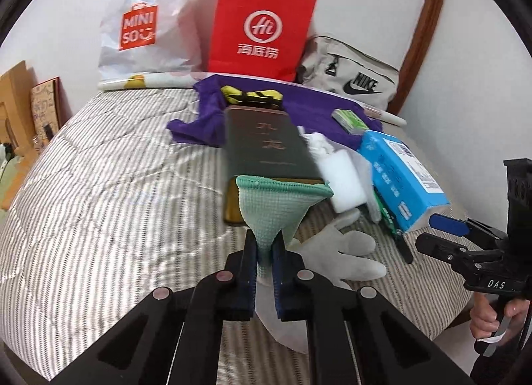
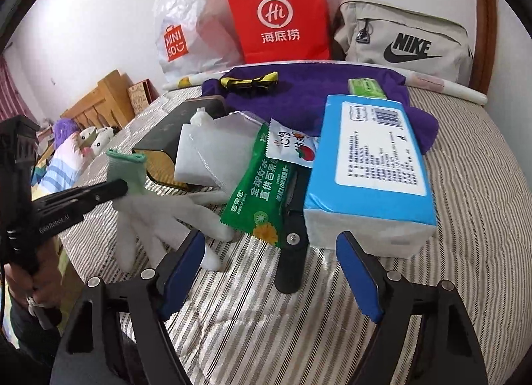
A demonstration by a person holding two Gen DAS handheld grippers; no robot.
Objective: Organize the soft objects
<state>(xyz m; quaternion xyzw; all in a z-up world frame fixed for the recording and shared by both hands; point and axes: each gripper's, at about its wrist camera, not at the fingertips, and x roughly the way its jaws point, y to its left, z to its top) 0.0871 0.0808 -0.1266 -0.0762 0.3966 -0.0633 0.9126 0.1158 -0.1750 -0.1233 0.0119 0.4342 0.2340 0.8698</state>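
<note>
A white work glove with a green cuff (image 1: pixel 282 198) hangs over the striped quilt (image 1: pixel 99 202). My left gripper (image 1: pixel 264 252) is shut on it just below the cuff, and its fingers dangle underneath. In the right wrist view the same glove (image 2: pixel 146 218) hangs from the left gripper (image 2: pixel 116 189) at the left. My right gripper (image 2: pixel 271 238) stands open low over the quilt with nothing between its pads. Just ahead of it lie a blue tissue pack (image 2: pixel 369 165), a green snack packet (image 2: pixel 259 192) and a black hand tool (image 2: pixel 291 245).
A dark box (image 1: pixel 262 142), a white plastic bag (image 2: pixel 206 152) and a purple cloth (image 2: pixel 316 85) with a yellow-black strap (image 2: pixel 249 80) lie further back. A red paper bag (image 2: pixel 279 16), a white Miniso bag (image 2: pixel 186 29) and a grey Nike bag (image 2: pixel 405 39) line the wall.
</note>
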